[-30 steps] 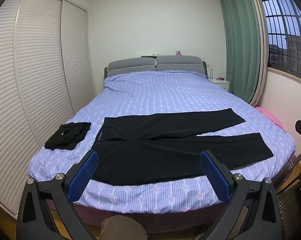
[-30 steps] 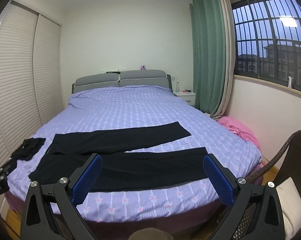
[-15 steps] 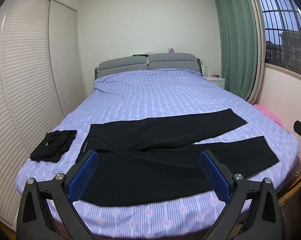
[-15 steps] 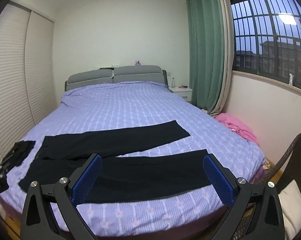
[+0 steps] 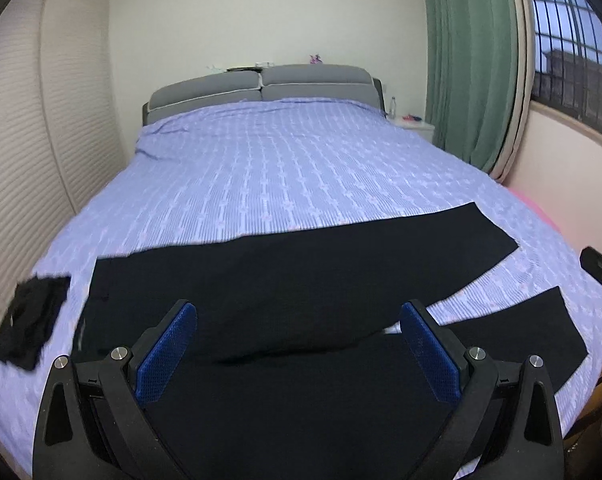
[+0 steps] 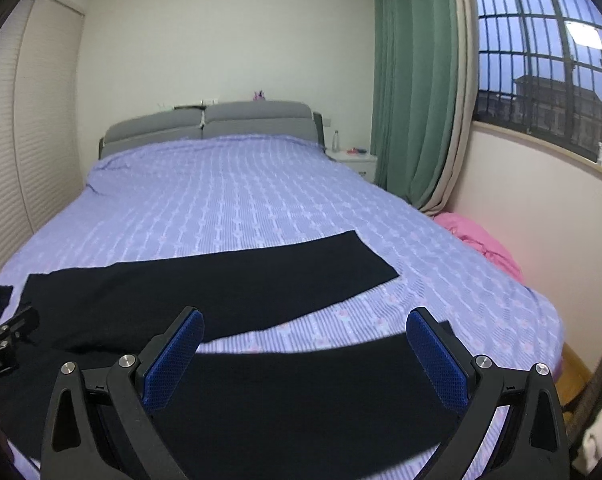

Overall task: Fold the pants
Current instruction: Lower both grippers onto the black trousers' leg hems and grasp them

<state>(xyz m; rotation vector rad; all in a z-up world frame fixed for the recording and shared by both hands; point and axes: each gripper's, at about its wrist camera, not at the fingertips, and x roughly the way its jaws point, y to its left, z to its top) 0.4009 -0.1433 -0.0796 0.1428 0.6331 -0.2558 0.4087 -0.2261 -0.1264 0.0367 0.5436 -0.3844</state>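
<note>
Black pants [image 5: 285, 280] lie flat across the near part of a bed with a purple patterned sheet [image 5: 293, 184], waist to the left, the two legs spread apart to the right. They also show in the right wrist view [image 6: 221, 292]. My left gripper [image 5: 299, 344] is open and empty, above the near leg close to the waist. My right gripper [image 6: 305, 354] is open and empty, above the near leg towards its hem. The right gripper's edge shows in the left wrist view [image 5: 601, 276].
A small folded black garment [image 5: 29, 328] lies on the bed's left edge. A pink cloth [image 6: 481, 240] lies beside the bed on the right. A grey headboard [image 5: 261, 84], white nightstand [image 6: 353, 160], green curtain [image 6: 417, 80] and louvred wardrobe doors [image 5: 29, 140] surround the bed.
Both grippers have moved forward and down over the bed. The pants now fill the lower part of both views. Both stay open.
</note>
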